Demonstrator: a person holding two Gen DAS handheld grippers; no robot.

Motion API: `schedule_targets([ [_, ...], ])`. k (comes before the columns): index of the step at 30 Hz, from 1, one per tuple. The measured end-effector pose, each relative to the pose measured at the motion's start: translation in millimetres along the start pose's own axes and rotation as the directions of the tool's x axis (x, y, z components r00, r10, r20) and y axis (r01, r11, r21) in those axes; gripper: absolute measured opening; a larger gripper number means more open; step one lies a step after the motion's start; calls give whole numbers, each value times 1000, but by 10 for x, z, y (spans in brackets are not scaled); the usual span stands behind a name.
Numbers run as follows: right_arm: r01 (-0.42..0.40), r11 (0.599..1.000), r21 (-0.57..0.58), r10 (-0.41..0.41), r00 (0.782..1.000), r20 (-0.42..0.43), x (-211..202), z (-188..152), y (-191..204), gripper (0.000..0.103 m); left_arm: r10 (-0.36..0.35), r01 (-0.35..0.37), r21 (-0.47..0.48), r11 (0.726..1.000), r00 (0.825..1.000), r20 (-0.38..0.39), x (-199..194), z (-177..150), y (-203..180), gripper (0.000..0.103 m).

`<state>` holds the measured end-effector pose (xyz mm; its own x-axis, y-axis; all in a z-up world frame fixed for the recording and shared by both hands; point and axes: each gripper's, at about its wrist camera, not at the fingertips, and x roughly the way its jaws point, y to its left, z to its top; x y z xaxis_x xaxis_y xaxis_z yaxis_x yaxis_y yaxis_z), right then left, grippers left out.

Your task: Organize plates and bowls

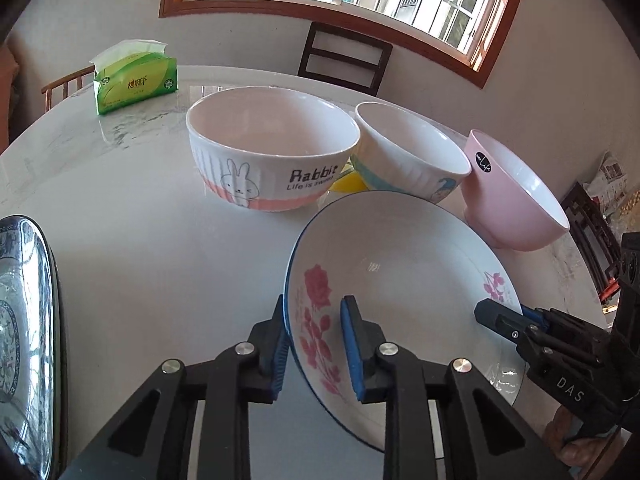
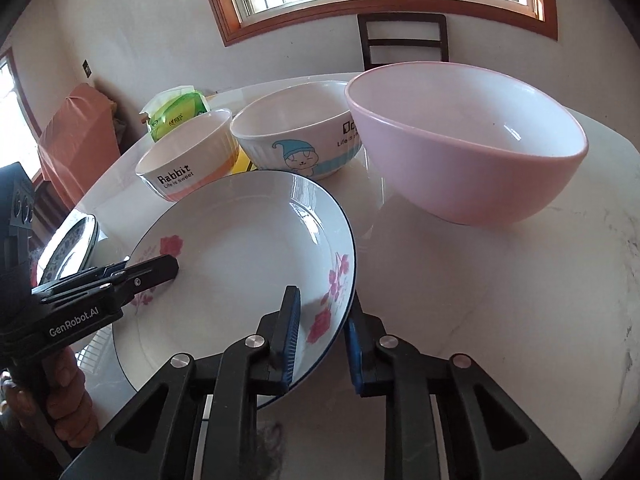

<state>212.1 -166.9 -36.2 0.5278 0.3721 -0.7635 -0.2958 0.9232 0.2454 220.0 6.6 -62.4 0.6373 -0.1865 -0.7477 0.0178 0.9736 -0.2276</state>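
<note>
Left gripper (image 1: 314,354) and right gripper (image 2: 322,342), each straddling opposite rims of the floral plate (image 1: 400,280), one blue pad above and one below the edge, jaws narrowed but contact with the rim not clearly resolvable. Plate tilted between the two tools, above the marble table (image 1: 140,240). Beyond the fingertips: rabbit bowl (image 1: 272,148), blue-cartoon bowl (image 1: 412,148) and pink bowl (image 1: 516,192) in a row; blue-patterned plates (image 1: 24,320) left of the left gripper; tissue pack (image 1: 134,78) far behind.
</note>
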Motion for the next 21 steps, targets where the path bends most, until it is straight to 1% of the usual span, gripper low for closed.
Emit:
schedule_targets([
  [2,8,1000,-1,-8,1000,-1,4,8,4,20,18,-18,13,1000,1000,7,-6,-23,-34,25],
  [5,12,1000,7,-12,1000,1,5,10,-6,20,11,-11,15,1000,1000,6,-2,-28,-48,25],
  [12,20,1000,4,-20,1000,5,-11,0,15,20,30,-30,21,999,1000,8,-65,-79,-83,25],
  [18,23,1000,-12,-23,1000,4,-79,-87,102,20,59,-59,2,998,998,11,-157,-168,-95,25],
  [21,29,999,-14,-28,1000,8,-128,-154,151,20,63,-63,-6,998,998,9,-216,-243,-97,25],
])
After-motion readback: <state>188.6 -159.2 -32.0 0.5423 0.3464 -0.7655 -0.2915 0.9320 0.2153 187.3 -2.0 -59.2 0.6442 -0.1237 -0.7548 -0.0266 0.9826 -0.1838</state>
